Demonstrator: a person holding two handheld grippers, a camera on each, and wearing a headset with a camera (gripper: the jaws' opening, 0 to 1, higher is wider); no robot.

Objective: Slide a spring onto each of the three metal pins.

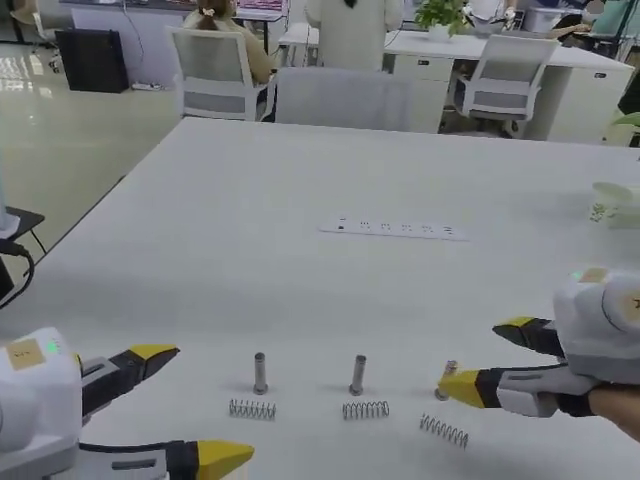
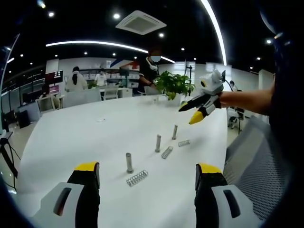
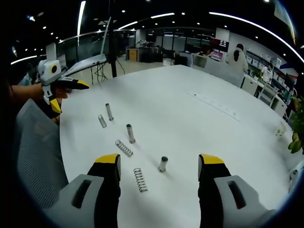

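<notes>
Three short metal pins stand upright in a row near the front edge of the white table: left pin [image 1: 260, 372], middle pin [image 1: 357, 374], right pin [image 1: 447, 380]. A loose spring lies flat in front of each: left spring [image 1: 252, 408], middle spring [image 1: 366, 409], right spring [image 1: 444, 431]. My left gripper [image 1: 190, 405] hovers open to the left of the row, holding nothing. My right gripper [image 1: 487, 357] is open just right of the right pin. In the right gripper view that pin [image 3: 163, 164] stands between the jaws, with its spring [image 3: 138, 179] beside it. The left gripper view faces the nearest pin [image 2: 129, 162] and spring [image 2: 137, 177].
A white power strip [image 1: 393, 229] lies mid-table. A paper cup [image 1: 610, 203] sits at the right edge. Office chairs [image 1: 215, 75] and people stand behind the table's far edge. A potted plant [image 2: 175, 84] is at one end.
</notes>
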